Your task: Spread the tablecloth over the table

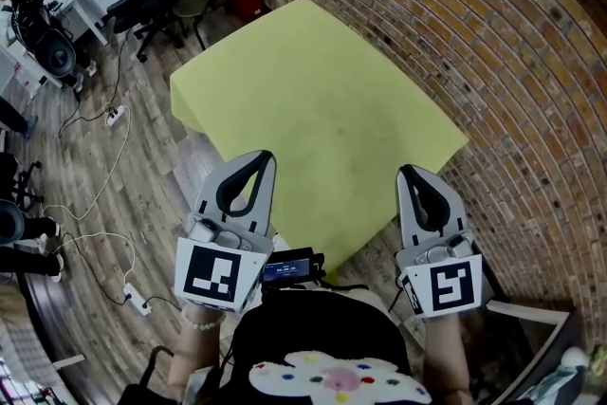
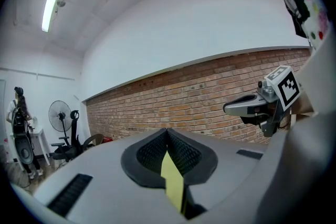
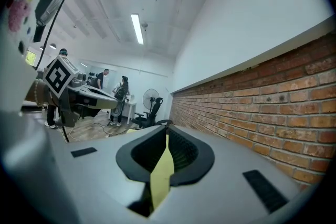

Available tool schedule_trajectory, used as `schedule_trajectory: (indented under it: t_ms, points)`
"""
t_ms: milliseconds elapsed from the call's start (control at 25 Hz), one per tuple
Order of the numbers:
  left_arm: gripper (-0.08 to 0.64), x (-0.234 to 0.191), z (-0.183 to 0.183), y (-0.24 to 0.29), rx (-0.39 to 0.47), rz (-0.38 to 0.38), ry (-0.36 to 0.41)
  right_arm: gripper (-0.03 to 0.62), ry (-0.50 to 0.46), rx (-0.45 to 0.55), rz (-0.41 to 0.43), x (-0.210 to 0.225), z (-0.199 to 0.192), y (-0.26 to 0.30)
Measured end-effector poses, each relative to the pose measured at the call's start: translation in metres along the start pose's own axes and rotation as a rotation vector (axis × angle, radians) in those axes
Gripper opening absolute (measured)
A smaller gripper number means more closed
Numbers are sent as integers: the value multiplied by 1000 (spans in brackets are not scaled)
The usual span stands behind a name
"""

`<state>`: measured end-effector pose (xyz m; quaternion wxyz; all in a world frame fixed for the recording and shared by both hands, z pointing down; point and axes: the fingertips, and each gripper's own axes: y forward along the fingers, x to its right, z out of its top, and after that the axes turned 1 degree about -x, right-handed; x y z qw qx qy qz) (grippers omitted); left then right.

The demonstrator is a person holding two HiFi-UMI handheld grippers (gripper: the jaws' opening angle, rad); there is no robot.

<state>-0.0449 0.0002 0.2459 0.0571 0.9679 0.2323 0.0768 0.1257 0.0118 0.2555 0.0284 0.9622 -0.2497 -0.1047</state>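
- item, tablecloth: yellow-green, lies flat across the centre of the head view, its far corner toward the top by the brick wall; the left side drapes down toward the wooden floor. the table itself is covered and i cannot see it.
- item, left gripper: lower left of centre, jaws closed on a thin fold of the cloth's near edge; its own view shows a yellow strip pinched between the pads.
- item, right gripper: lower right of centre, jaws likewise clamped on a yellow strip at the near right edge.
- relation: the two grips sit well apart along the near edge, with a cloth corner hanging between them at the bottom centre.
- step, as i judge it: the cloth is laid out and the near side is being settled.
- next move, as i judge it: draw the near edge evenly taut, lower it, then open both jaws; an uneven pull could skew the cloth.
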Motion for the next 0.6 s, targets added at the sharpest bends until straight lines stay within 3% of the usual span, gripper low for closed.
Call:
schedule_trajectory:
  t_ms: [600]
  points:
    - [15,5,-6,-6,-5,-29,-30,40,6,-11,-4,-9,-4,-4]
